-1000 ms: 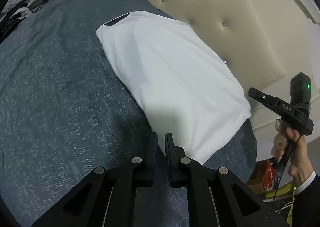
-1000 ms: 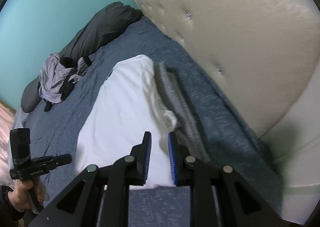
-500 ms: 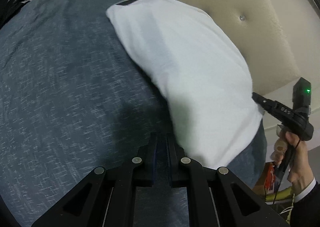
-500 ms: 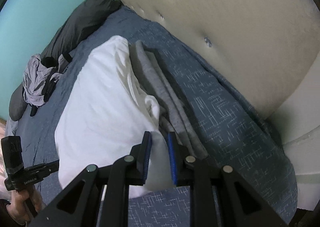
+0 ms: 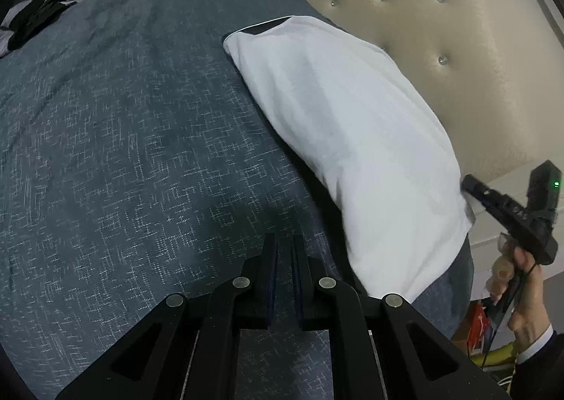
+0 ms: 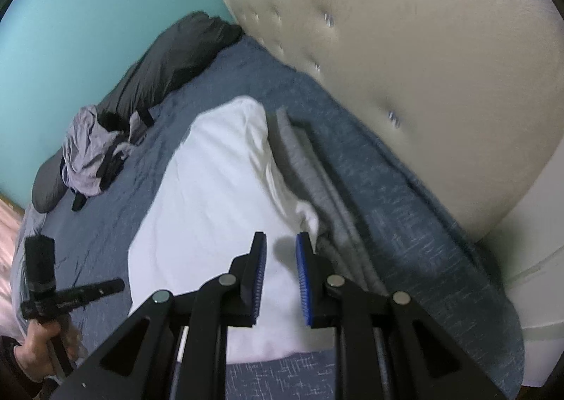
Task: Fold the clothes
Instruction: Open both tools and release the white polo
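While the left gripper (image 5: 283,241) hovers nearly shut and empty over the blue bedspread (image 5: 123,153), the folded white shirt (image 5: 352,139) lies just to its right. Further right, the right gripper (image 6: 280,241) hangs narrowly parted, empty, above the shirt's near edge, with grey folded clothes (image 6: 317,185) beside its right finger.

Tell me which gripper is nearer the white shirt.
Right. The right gripper hangs directly over the white shirt, its fingers above the near end. The left gripper is beside the shirt, over the blue bedspread.
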The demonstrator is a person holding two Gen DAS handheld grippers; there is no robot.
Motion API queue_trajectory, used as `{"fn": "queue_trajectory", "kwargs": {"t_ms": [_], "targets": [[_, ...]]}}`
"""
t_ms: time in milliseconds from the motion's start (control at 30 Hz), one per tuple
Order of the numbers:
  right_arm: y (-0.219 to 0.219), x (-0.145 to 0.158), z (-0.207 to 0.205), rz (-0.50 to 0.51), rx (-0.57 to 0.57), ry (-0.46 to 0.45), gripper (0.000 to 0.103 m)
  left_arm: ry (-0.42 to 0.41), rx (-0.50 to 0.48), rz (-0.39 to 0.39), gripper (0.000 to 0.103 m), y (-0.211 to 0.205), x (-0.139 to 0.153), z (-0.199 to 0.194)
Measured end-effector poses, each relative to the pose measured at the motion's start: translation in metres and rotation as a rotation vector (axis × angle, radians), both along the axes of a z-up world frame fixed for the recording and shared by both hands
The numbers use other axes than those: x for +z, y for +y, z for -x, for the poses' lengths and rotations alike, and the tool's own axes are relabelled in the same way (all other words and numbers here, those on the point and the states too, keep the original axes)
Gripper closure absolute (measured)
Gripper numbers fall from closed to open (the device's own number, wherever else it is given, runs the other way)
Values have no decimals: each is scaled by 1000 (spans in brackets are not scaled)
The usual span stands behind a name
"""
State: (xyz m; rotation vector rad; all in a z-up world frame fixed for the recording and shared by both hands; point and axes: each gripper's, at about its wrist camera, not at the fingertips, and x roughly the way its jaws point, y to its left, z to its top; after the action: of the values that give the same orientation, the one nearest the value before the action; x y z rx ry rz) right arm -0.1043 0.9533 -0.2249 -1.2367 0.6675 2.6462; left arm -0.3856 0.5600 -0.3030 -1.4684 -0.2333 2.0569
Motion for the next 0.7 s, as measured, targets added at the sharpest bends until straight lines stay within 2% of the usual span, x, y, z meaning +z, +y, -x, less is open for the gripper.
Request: {"fn": "queue_trajectory", "kwargs": {"t_ms": [100, 200, 300, 533, 700], "targets": [[-1, -12, 2, -6, -31, -49, 87, 6, -11, -5, 95, 5, 3, -4], [10, -17, -8, 9, -96, -54, 87, 10, -17, -7, 95, 5, 5, -5], [15, -11, -14, 14, -118, -9, 87, 6, -15, -8, 95, 1, -1, 0], [10, 2, -21, 31, -93, 65, 87, 15, -1, -9, 95, -12, 7, -3], [2, -7, -29, 34, -73, 42, 87, 26, 9, -9, 95, -21, 14, -4]]}}
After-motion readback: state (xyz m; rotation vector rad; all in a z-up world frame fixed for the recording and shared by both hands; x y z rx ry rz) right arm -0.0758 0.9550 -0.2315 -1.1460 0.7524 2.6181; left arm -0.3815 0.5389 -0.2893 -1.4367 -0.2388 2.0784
